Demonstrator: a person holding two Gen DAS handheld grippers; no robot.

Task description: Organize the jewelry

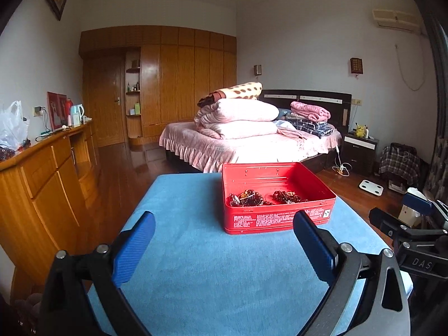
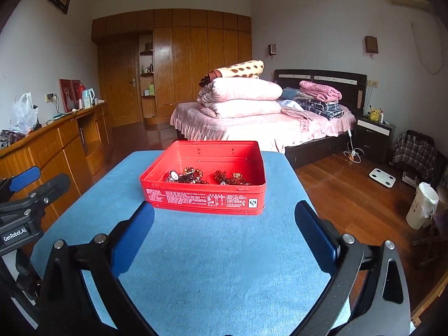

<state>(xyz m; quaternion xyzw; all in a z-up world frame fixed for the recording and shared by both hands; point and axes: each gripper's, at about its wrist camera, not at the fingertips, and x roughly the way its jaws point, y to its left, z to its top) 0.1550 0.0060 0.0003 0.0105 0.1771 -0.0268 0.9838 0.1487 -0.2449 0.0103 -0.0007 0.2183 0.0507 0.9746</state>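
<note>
- I see my left gripper (image 1: 224, 225) with its 2 blue pads spread wide apart, nothing between them; it hangs above the blue cloth (image 1: 196, 266) that covers the table.
- My right gripper (image 2: 224, 215) is likewise released, jaws wide and empty, over the same cloth and short of the tin.
- The red tin (image 2: 204, 193) stands open and lidless on the far half of the cloth, printed side wall facing me, close to the table's far edge.
- The jewelry (image 2: 207, 177) lies inside the tin on its floor: 1 dark beaded cluster with a round watch-like face on the left, another beaded tangle just beside it on the right. I cannot tell single pieces apart.
- From the left wrist view, the tin sits ahead and to the right of my left pads, and the right gripper shows at the right edge.
- Behind the table I see a bed (image 1: 252, 145) piled with pink bedding, a wooden wardrobe (image 1: 179, 78) on the back wall, and a wooden sideboard (image 1: 42, 173) along the left wall.
</note>
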